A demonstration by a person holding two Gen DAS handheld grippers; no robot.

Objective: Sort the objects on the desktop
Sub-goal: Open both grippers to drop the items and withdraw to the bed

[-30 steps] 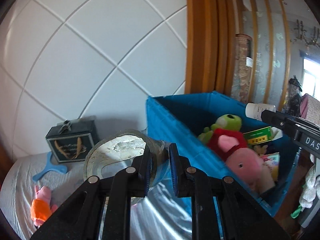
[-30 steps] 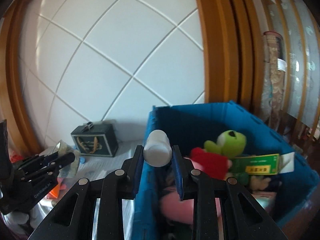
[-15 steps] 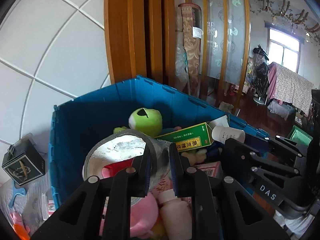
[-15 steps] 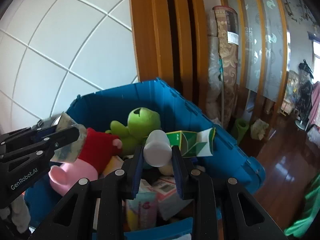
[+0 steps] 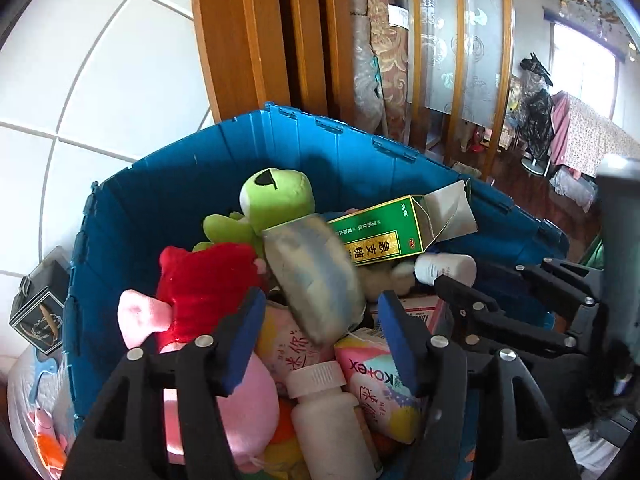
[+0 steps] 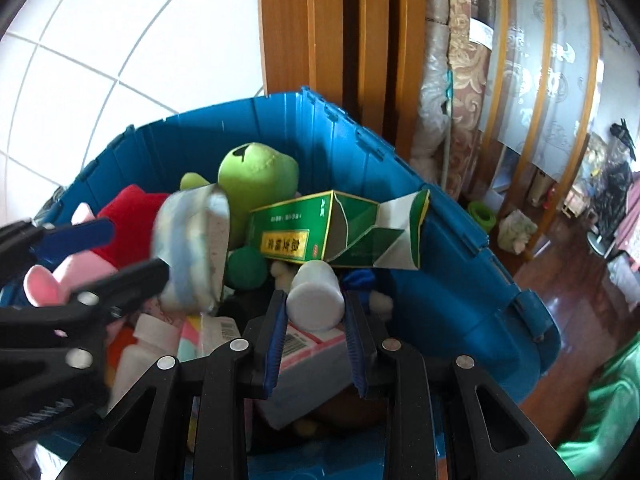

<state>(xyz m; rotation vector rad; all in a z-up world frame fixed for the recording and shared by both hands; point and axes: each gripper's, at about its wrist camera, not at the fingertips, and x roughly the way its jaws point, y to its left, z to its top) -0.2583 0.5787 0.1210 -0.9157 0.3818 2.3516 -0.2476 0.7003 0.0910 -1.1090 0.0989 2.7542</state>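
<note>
Over the blue bin, the tape roll is being released from the left gripper, its jaws having just been opening; at lower centre of the right view, the white bottle is being pinched by the right gripper.

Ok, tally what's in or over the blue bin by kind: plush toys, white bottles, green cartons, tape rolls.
Plush toys: 2, green frog and pink pig
White bottles: 2, loose bottle and gripped bottle in the right gripper
Green cartons: 1
Tape rolls: 1
Total: 6

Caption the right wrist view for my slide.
Right gripper holds a white bottle over the blue bin of toys and boxes.
</note>
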